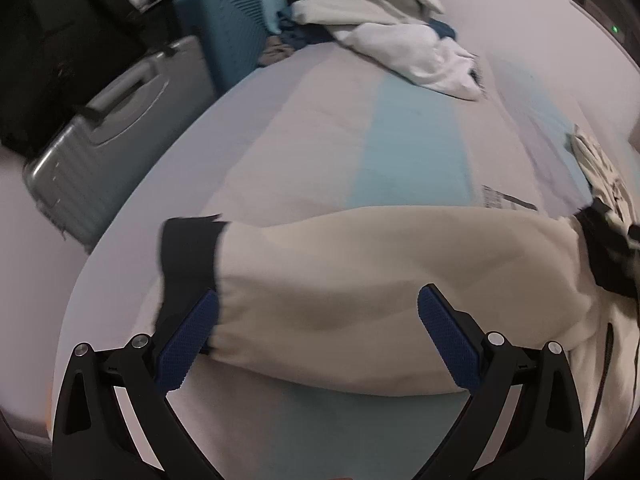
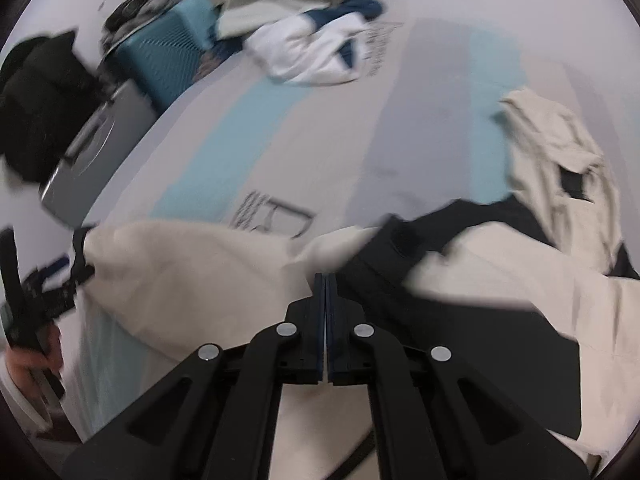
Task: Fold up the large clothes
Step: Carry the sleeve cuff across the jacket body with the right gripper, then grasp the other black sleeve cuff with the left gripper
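A large cream garment with black trim lies on the bed. Its sleeve [image 1: 380,272] stretches across the left wrist view, ending in a black cuff [image 1: 188,260] on the left. My left gripper [image 1: 318,308] is open, its blue pads [image 1: 188,344] hovering on either side of the sleeve, the left pad by the cuff. My right gripper [image 2: 325,280] is shut, its tips at the edge of the garment [image 2: 200,272] where cream fabric meets a black panel [image 2: 400,264]; whether cloth is pinched there does not show. The left gripper [image 2: 44,292] also shows at the far left of the right wrist view, by the cuff.
The bed sheet [image 1: 320,140] has pale lilac and teal stripes. A pile of other clothes [image 1: 400,36] lies at the far end. A grey suitcase [image 1: 120,128] and a teal suitcase [image 1: 228,20] stand beside the bed on the left. The garment's bunched cream part [image 2: 560,160] lies on the right.
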`<state>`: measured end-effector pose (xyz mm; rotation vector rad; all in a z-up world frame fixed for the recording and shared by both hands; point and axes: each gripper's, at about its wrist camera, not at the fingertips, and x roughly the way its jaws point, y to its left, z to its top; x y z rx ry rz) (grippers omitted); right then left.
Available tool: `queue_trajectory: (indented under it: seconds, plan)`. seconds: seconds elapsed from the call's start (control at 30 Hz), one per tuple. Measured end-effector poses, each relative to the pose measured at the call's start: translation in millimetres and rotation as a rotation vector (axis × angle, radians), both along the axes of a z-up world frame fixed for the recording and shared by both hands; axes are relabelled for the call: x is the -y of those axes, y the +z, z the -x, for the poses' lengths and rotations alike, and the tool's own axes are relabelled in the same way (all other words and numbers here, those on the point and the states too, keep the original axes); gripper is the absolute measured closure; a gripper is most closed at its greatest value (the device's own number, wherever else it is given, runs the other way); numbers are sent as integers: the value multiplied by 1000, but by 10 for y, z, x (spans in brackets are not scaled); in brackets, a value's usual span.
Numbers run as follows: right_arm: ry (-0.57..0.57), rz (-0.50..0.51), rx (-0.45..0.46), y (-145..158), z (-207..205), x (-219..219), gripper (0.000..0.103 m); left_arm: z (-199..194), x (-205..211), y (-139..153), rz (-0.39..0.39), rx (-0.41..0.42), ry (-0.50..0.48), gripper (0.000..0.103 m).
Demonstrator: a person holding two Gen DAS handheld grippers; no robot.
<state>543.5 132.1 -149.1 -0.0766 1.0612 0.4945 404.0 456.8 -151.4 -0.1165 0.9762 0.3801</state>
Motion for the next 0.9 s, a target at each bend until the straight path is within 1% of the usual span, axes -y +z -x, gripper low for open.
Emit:
queue_trajectory:
  seconds: [0.07, 0.13, 0.3, 0.37, 0.47, 0.53, 0.6, 0.73, 0.9]
  plan:
    - [51, 45, 1, -123, 33, -192, 103, 53, -117, -23, -2, -3, 13, 6]
    - [65, 73, -22, -269, 24, -280, 103, 84, -240, -61, -6, -15, 29, 6]
    - [39, 96, -38, -374, 26, -203, 103, 210, -474, -91, -11, -18, 60, 6]
    - [28, 101, -51, -418, 10, -156, 103, 263, -570, -140, -13, -33, 79, 6]
    - [25, 111, -65, -492, -11, -121, 103, 361, -725, -185, 10, -36, 115, 6]
    - [26, 115, -72, -519, -4, -92, 103, 429, -836, -239, 46, -38, 141, 6]
    - [34, 120, -70, -524, 21, -76, 103, 478, -920, -304, 65, -50, 161, 6]
    - [57, 135, -77, -572, 112, -36, 103, 495, -1011, -394, 104, -48, 163, 6]
    - [67, 135, -78, -602, 136, 19, 103, 412, -1010, -501, 147, -60, 164, 6]
